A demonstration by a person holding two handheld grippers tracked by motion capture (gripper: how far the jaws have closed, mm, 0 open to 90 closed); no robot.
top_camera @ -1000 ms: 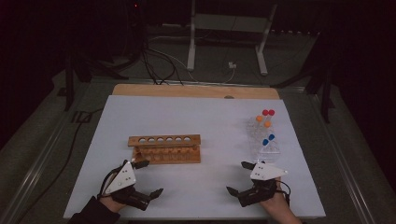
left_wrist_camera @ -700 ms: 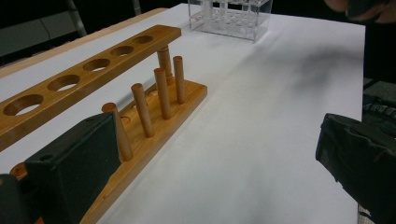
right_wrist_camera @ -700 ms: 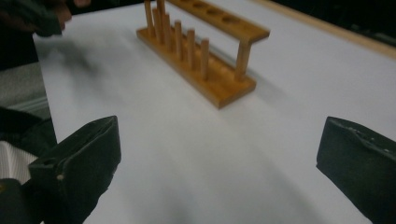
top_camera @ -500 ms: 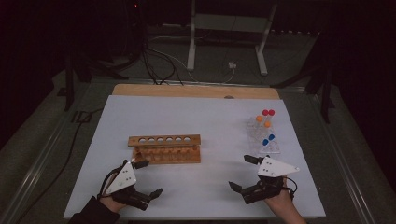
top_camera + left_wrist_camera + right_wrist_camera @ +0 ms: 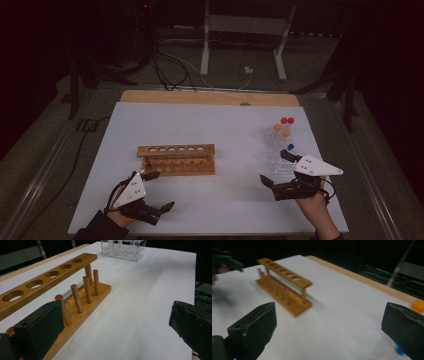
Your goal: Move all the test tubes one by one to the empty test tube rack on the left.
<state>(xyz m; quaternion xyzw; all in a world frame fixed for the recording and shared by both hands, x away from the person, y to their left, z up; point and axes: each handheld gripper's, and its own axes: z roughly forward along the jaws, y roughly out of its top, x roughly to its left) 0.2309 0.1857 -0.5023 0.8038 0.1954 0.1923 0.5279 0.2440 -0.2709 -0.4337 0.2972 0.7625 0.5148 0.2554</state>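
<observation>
With fingers spread and empty, the right gripper [image 5: 274, 169] nears the clear rack [image 5: 278, 147] of capped tubes [image 5: 286, 132], apparently approaching; next it must close on one tube, while the left gripper [image 5: 161, 190], also spread, idles by the wooden rack [image 5: 176, 159].

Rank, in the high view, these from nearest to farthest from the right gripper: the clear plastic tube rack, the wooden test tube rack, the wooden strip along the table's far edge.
1. Clear plastic tube rack, just beyond the right gripper, at the table's right.
2. Wooden test tube rack, mid-table, toward the left.
3. Wooden strip along the table's far edge, at the back.

Black hand-held gripper [image 5: 274, 167], grey three-cornered plate [image 5: 312, 165]
</observation>
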